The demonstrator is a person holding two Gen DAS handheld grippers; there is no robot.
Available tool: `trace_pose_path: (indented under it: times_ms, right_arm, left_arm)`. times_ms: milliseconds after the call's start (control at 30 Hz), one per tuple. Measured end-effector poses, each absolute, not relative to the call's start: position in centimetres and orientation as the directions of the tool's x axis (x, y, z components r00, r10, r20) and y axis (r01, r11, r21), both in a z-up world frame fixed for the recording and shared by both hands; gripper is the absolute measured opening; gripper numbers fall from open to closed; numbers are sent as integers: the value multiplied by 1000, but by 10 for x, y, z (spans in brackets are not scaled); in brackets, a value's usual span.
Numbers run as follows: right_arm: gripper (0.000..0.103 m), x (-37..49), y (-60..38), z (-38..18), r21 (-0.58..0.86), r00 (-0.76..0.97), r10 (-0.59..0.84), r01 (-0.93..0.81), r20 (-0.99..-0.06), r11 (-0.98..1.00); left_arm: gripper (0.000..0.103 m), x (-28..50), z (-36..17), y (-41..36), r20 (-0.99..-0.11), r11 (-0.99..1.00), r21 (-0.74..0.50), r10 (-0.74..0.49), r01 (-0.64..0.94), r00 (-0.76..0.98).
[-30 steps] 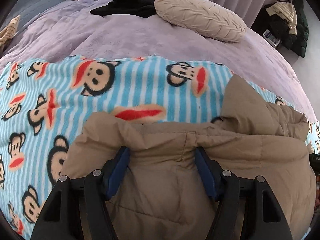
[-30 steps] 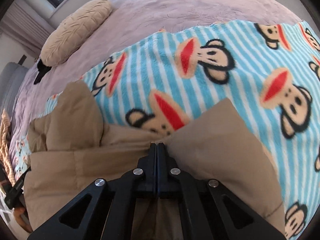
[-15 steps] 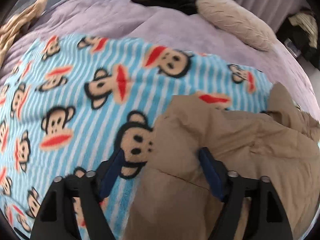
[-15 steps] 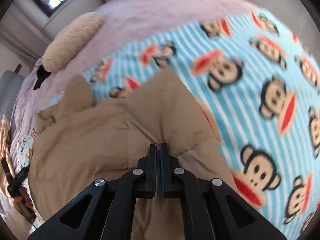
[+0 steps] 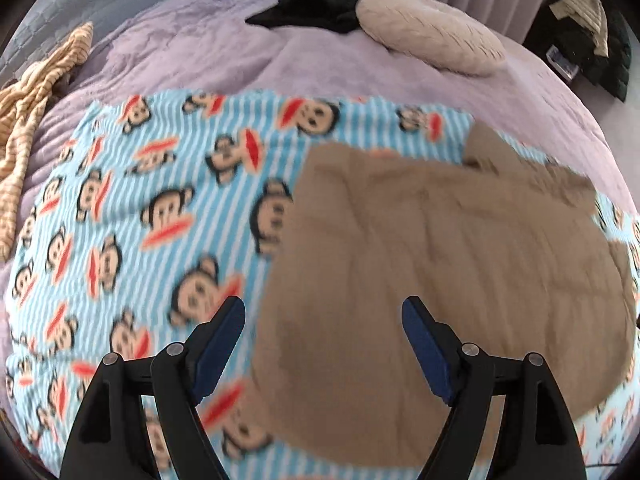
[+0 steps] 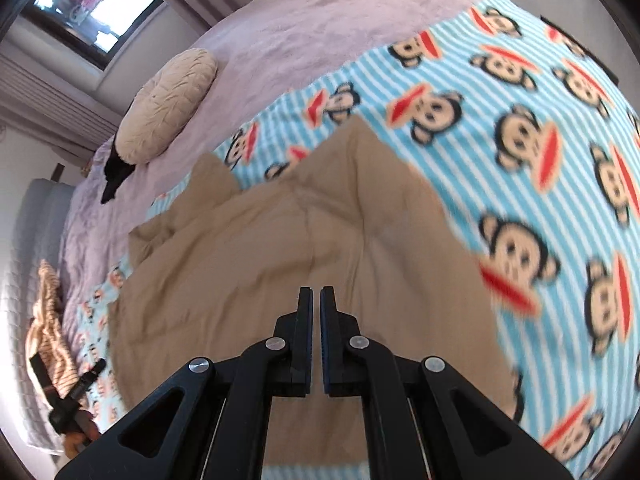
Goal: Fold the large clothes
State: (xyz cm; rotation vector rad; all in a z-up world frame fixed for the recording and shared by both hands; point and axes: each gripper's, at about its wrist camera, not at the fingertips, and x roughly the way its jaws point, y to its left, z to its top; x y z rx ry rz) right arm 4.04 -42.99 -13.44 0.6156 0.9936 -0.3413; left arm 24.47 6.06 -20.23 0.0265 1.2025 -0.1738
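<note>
A tan padded jacket lies folded flat on a blue-striped monkey-print blanket on the bed; it also shows in the right wrist view. My left gripper is open and empty, raised above the jacket's left edge. My right gripper hangs above the jacket with its jaws a narrow slit apart and nothing between them.
The blanket lies on a lilac bed cover. A beige round cushion and a black garment sit at the far side. A tan striped cloth lies at the left. Dark clothes pile at the far right.
Both grippers have lifted up and back from the jacket. The right gripper let go of the jacket and its jaws parted slightly. The jacket now lies flat.
</note>
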Motion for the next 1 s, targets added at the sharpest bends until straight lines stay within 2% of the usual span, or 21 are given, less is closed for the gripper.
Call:
trace_pose_path:
  times_ms: [233, 500, 600, 900, 933, 1000]
  right_arm:
    - [4, -16, -393, -144, 371, 483, 77, 551, -872, 748]
    - [4, -67, -361, -167, 380, 422, 126, 599, -898, 705]
    - [4, -77, -353, -172, 385, 407, 144, 608, -902, 694]
    - [5, -86, -342, -183, 408, 392, 188, 612, -901, 678]
    - [9, -84, -342, -185, 419, 395, 201, 609, -897, 673]
    - [46, -85, -340, -187, 444, 413, 214, 613, -885, 654]
  left_arm:
    - [82, 179, -204, 56, -946, 977, -119, -166, 180, 277]
    - [82, 132, -201, 74, -954, 980, -146, -176, 138, 241]
    - [103, 121, -198, 80, -953, 982, -147, -173, 120, 247]
    - [103, 104, -201, 74, -963, 978, -130, -164, 165, 216]
    - [103, 104, -202, 73, -963, 978, -132, -166, 164, 212]
    - [103, 103, -206, 71, -966, 978, -128, -161, 166, 202]
